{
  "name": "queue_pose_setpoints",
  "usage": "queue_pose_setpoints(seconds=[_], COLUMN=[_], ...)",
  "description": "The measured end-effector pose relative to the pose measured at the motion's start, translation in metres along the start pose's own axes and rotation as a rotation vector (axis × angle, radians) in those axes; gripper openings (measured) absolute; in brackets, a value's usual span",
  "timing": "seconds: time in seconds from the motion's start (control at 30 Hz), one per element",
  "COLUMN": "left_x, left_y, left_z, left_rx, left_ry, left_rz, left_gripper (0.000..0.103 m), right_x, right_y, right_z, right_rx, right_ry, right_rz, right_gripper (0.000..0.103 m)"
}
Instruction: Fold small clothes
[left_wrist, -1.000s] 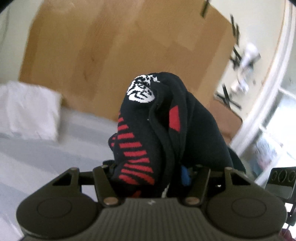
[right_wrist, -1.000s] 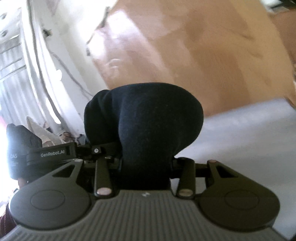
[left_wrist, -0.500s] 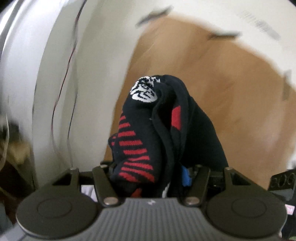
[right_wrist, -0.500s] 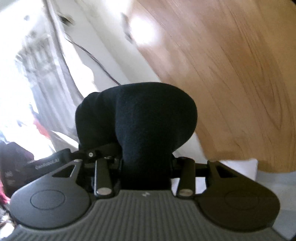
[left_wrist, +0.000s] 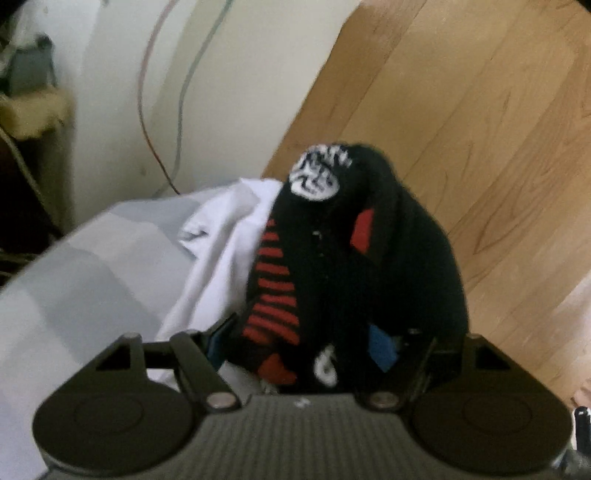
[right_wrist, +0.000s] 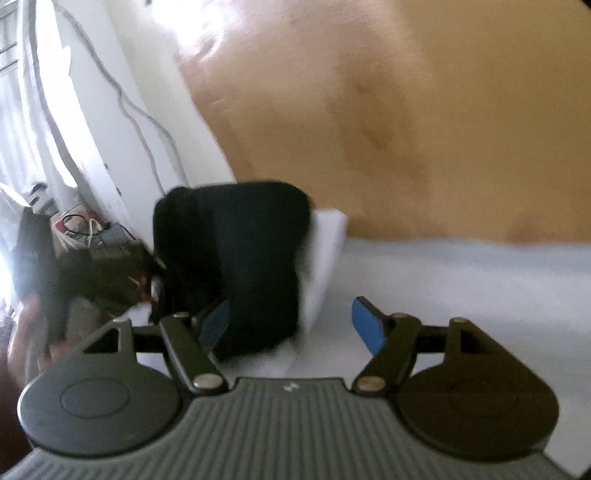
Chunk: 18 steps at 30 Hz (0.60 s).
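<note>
**Letting go: sock bundle sitting between both pairs of spread jaws**

Resting on the white cloth (left_wrist: 221, 258) at the corner of the grey bed (left_wrist: 92, 266), the sock bundle (left_wrist: 351, 258) is lying directly ahead of both grippers, its long axis running forward and away along the fingers. In the left wrist view the left gripper (left_wrist: 299, 343) is bracketing the bundle's near end: its jaws have just been opening, and a sliver of gap is showing at the left blue pad (left_wrist: 214, 341), while the right side is hidden under black cloth, so whether that pad is clear I cannot tell. I am reading this gripper as released rather than clamping.

In the right wrist view the right gripper (right_wrist: 291, 325) is standing wide, its jaws having just been opening too. The bundle (right_wrist: 240, 266) is leaning against the left pad (right_wrist: 216, 321) and sitting well apart from the right pad (right_wrist: 367, 325), with bare bed showing between. So the sock is lying off-centre, toward the left jaw.

Both hands are about equally near. Judging from this, the bundle is being set down as folded, and the coming move is likely calling for drawing straight back along the fingers, so that neither pad is dragging the roll open. Wooden floor (left_wrist: 480, 110) is lying beyond the bed edge.
</note>
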<state>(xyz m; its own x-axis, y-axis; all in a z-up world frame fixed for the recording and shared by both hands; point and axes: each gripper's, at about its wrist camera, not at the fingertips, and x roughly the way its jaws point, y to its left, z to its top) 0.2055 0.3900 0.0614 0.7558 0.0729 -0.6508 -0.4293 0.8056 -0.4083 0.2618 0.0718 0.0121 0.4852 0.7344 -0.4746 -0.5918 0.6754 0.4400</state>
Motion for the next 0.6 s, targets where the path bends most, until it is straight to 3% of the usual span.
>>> queue_pose_setpoints(seconds=[0.07,0.27,0.5,0.6], left_x=[-0.024,-0.087,-0.085,-0.076], left_y=[-0.005,-0.048,-0.128,-0.164], left_z=[-0.008,-0.065,-0.188,-0.233], left_rx=[-0.002,0.101,0.276,0.342], left_ry=[-0.017,-0.052,0.059,0.097], left_rz=[0.008,-0.123,-0.187,-0.178], left_gripper=[0.071,0.075,0.075,0.075], right_x=[-0.032,-0.122,-0.19,-0.215], right_y=[-0.012,-0.026,-0.036,-0.046], right_z=[-0.019,-0.068,-0.097,-0.109], right_rx=[0.049,0.173,0.221,0.237], right_ry=[0.014,-0.07,-0.101,-0.121], right_rz=[-0.052,-0.208,-0.31,-0.323], right_gripper=[0.075,0.075,0.075,0.075])
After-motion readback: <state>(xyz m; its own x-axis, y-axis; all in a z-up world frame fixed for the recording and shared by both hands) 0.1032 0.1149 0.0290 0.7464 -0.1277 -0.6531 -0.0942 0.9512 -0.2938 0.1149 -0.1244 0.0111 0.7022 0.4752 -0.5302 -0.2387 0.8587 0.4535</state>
